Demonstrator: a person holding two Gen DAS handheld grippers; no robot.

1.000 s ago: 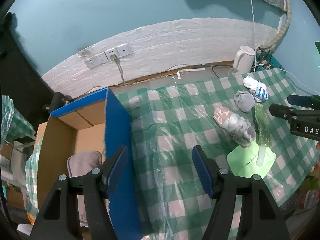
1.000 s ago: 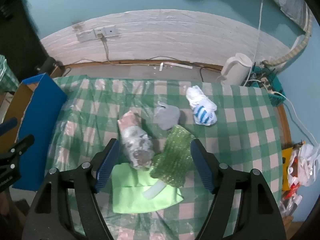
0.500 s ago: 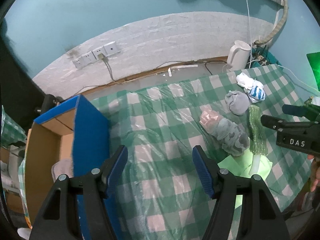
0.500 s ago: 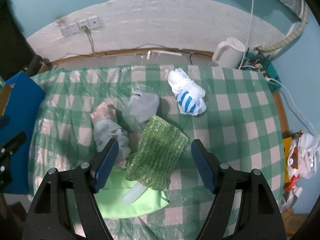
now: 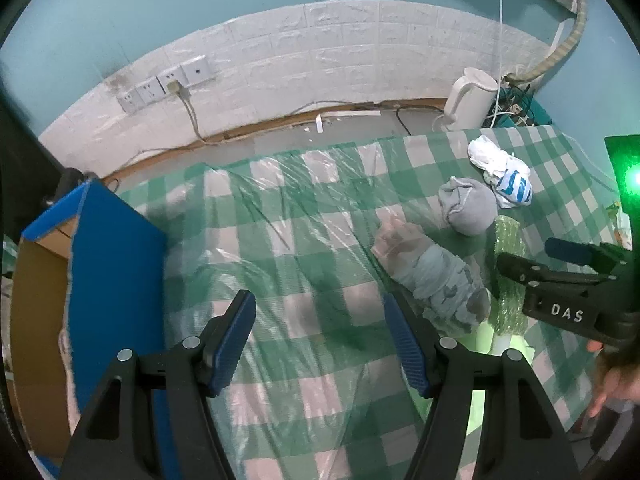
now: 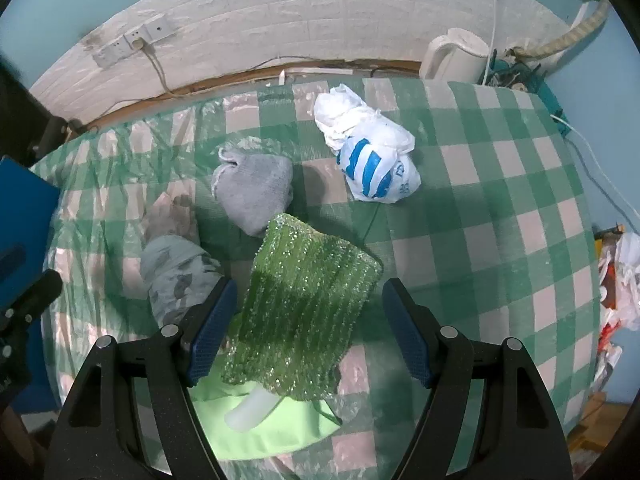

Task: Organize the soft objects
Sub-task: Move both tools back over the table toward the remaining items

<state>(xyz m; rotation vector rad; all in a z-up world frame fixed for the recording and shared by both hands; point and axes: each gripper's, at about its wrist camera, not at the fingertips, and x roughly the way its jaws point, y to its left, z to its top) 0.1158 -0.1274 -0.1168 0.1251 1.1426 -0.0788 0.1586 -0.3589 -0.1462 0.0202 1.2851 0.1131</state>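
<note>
Two grippers are showing here, and both are standing with their blue-padded jaws spread apart and nothing between the pads. The right gripper (image 6: 306,322) is hanging over the pile, its jaws straddling one sparkly green knitted cloth (image 6: 308,304), which is lying under them and not pinched. That cloth is sitting partly on one pale green fabric piece (image 6: 264,436), with one white tube (image 6: 250,408) poking out from beneath it. Just to the left, one rolled grey patterned garment (image 6: 178,276) is lying with a pinkish piece (image 6: 170,216) at its far end, touching the green cloth's edge. One grey balled sock (image 6: 254,192) is sitting just behind the green cloth, and one white bag with blue stripes (image 6: 368,156) is lying further back, apart from the rest. All five soft items are resting on the green checked tablecloth (image 6: 500,208), which is lying under clear plastic sheeting. The left gripper (image 5: 320,340) is hovering over bare checked cloth, well left of the pile, with one blue-sided cardboard box (image 5: 116,280) standing open at the table's left edge. One white kettle (image 5: 470,98) is standing beyond the table by the wall, and one strip of wall sockets (image 5: 164,84) is showing on the white brick panel.
</note>
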